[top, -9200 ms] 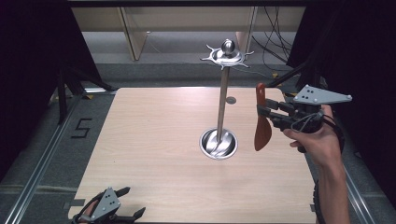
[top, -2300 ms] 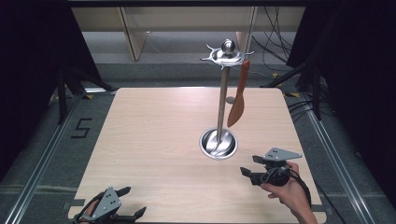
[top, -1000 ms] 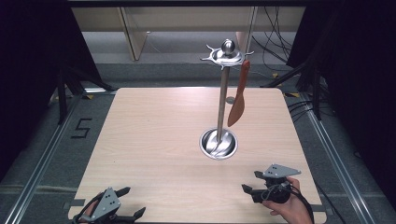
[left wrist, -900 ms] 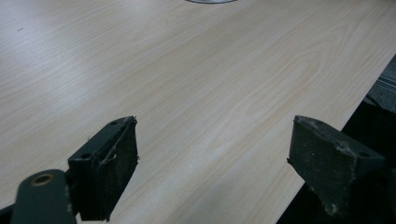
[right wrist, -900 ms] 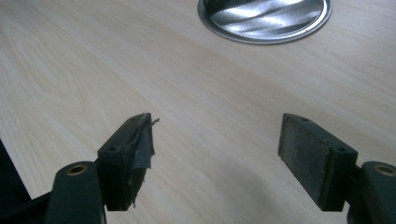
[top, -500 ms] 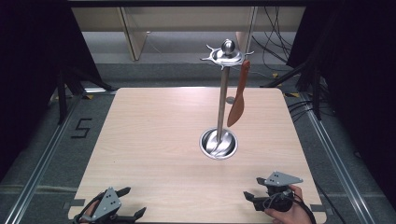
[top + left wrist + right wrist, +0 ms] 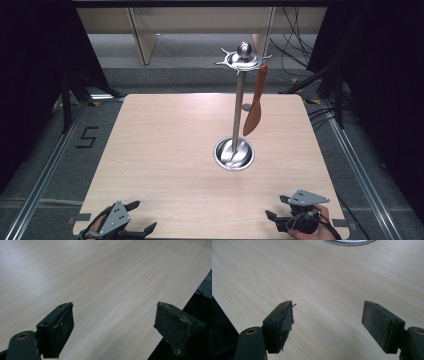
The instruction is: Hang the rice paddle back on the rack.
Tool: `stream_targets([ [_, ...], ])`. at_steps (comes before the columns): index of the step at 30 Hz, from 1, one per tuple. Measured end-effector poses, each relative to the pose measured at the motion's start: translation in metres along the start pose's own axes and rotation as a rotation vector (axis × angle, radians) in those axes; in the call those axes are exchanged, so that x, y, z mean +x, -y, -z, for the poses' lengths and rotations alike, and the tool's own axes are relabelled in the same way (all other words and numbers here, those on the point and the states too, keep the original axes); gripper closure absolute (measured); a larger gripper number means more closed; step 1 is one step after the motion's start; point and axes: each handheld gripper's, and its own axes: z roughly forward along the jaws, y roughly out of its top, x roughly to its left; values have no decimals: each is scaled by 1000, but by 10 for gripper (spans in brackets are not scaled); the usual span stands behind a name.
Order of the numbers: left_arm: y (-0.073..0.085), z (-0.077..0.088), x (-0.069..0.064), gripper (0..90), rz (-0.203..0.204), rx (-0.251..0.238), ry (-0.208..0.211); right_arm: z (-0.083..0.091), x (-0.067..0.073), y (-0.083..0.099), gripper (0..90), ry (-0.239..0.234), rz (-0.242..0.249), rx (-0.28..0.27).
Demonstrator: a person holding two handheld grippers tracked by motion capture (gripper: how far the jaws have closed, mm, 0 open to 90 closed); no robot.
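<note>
A steel utensil stand (image 7: 238,100) rises from a round dished base (image 7: 234,153) a little right of the table's middle. A reddish-brown spatula (image 7: 253,110) hangs from a hook of the stand's top ring, blade down, clear of the table. My right gripper (image 7: 276,209) rests at the front right edge in a hand, open and empty, its jaws wide apart over bare wood (image 7: 327,320). My left gripper (image 7: 141,217) lies at the front left corner, also open with nothing between its pads (image 7: 113,325). The base's rim (image 7: 349,242) shows at the top of the right gripper view.
The light wooden table (image 7: 165,145) has a dark drop along its edges. A metal frame rail (image 7: 45,170) runs along the left, with a "5" (image 7: 86,137) marked on the floor. Cables (image 7: 295,45) and furniture legs stand beyond the far edge.
The spatula went from my right gripper onto the stand's hook. My right gripper, now empty, has drawn back toward the front right edge and sunk lower. The left gripper stayed put.
</note>
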Motion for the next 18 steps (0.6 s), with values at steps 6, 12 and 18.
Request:
stream_targets([
  [6, 0, 1, 1, 150, -5, 5, 0, 1, -1, 3, 263, 0, 20, -4],
  [12, 0, 1, 1, 150, -6, 1, -1, 2, -4, 5, 262, 1, 21, -4],
  [18, 0, 1, 1, 150, -4, 5, -1, 3, -5, 6, 261, 9, 2, -8],
])
